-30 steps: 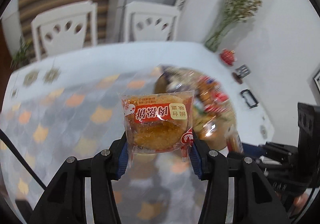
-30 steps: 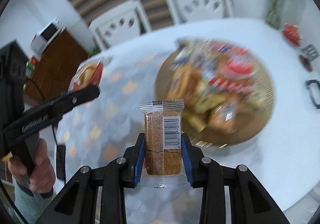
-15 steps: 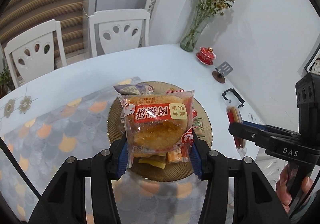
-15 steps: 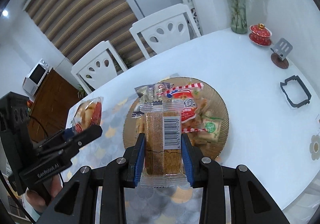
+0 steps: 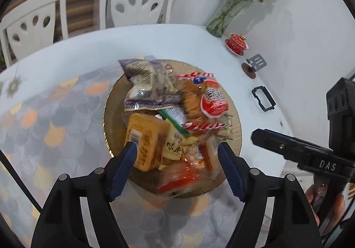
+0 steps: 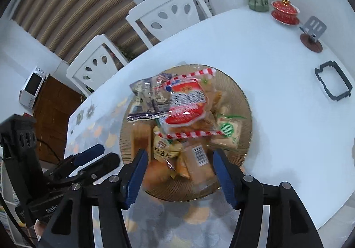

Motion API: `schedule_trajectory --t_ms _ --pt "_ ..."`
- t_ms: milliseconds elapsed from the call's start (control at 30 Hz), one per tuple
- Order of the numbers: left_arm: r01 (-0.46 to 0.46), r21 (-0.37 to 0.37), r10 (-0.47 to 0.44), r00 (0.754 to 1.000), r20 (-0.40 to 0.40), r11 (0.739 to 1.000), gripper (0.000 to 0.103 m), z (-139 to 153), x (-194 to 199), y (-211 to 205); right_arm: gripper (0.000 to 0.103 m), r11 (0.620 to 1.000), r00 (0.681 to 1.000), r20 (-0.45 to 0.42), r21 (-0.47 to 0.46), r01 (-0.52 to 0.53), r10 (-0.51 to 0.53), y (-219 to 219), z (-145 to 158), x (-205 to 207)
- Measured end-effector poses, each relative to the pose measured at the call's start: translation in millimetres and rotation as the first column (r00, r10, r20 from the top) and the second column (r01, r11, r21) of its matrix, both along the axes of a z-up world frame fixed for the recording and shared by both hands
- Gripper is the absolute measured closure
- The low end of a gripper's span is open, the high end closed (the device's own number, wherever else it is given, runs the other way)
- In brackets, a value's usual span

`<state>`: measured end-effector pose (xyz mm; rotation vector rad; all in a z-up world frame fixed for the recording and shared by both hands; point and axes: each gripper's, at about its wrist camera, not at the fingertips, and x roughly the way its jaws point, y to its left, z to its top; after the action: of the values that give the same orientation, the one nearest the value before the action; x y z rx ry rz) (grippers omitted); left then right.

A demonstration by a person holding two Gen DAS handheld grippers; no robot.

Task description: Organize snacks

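Observation:
A round golden plate [image 5: 235, 123] [image 6: 245, 101] on the table holds a pile of wrapped snacks. My left gripper [image 5: 177, 157] is open and empty above the plate's near edge. The red-labelled meat-floss cake packet [image 5: 179, 177] lies blurred on the pile just below it. My right gripper [image 6: 178, 163] is open and empty over the plate's near edge. The barcode cake bar [image 6: 199, 166] lies blurred on the pile between its fingers. A red-and-white striped snack bag [image 6: 188, 106] [image 5: 208, 101] tops the pile.
A scale-patterned mat [image 5: 44, 119] covers the near table. At the far right stand a glass vase [image 5: 219, 21], a red lidded cup [image 5: 236, 42], a small stand [image 5: 255, 63] and a black frame [image 5: 263, 98]. White chairs [image 5: 135, 1] line the far side.
Both grippers have opened and let go of their packets, which have dropped onto the snack pile. Both grippers moved closer to the plate.

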<state>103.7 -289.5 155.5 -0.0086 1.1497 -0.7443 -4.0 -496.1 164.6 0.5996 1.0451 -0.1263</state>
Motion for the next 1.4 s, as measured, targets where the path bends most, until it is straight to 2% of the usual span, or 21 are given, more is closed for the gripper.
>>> schedule_trajectory --t_ms 167,367,500,600,800,1033,1100,1167,1333,1400 --pt "-0.038 0.010 0.038 0.999 0.009 0.999 0.029 -1.4 -1.0 21.3 0.044 0.999 1.000 -0.017 0.036 0.007 -0.006 -0.8 -5.6 -5.1" --pt "-0.105 0.030 0.104 0.994 0.033 0.994 0.029 5.7 -5.8 55.6 0.044 0.998 0.998 -0.020 0.032 -0.057 0.057 28.7 -0.8 -1.5" --pt "-0.170 0.097 0.162 0.982 0.093 0.981 0.029 15.3 -14.2 83.7 0.044 0.993 0.994 -0.017 0.036 -0.111 0.111 59.1 4.0 3.7" --pt "-0.183 0.135 0.174 0.982 0.073 0.974 0.029 13.5 -20.6 103.5 0.044 0.985 0.985 -0.032 0.040 -0.168 0.170 91.3 3.7 8.8" --pt "-0.273 0.227 0.257 0.961 0.101 0.935 0.029 4.4 -41.1 153.1 0.044 0.965 0.963 -0.066 -0.031 -0.262 0.260 150.6 1.0 16.6" --pt "-0.415 0.286 0.366 0.906 0.211 0.863 0.029 -8.4 -61.2 202.8 0.044 0.936 0.937 -0.108 -0.084 -0.342 0.332 217.6 -15.8 16.2" --pt "-0.416 0.332 0.365 0.908 0.205 0.847 0.029 -16.6 -63.6 209.4 0.044 0.930 0.931 -0.124 -0.093 -0.356 0.344 231.7 -21.1 14.4" --pt "-0.393 0.365 0.354 0.920 0.171 0.844 0.029 -27.5 -65.6 216.2 0.044 0.923 0.924 -0.138 -0.094 -0.372 0.358 245.1 -27.9 12.8" --pt "-0.406 0.397 0.364 0.914 0.180 0.823 0.029 -44.6 -75.4 232.0 0.044 0.912 0.909 -0.175 -0.101 -0.398 0.378 270.8 -44.3 10.0" --pt "-0.411 0.394 0.376 0.912 0.166 0.822 0.029 -48.9 -77.0 238.8 0.044 0.909 0.906 -0.183 -0.102 -0.403 0.381 278.2 -48.2 9.1"
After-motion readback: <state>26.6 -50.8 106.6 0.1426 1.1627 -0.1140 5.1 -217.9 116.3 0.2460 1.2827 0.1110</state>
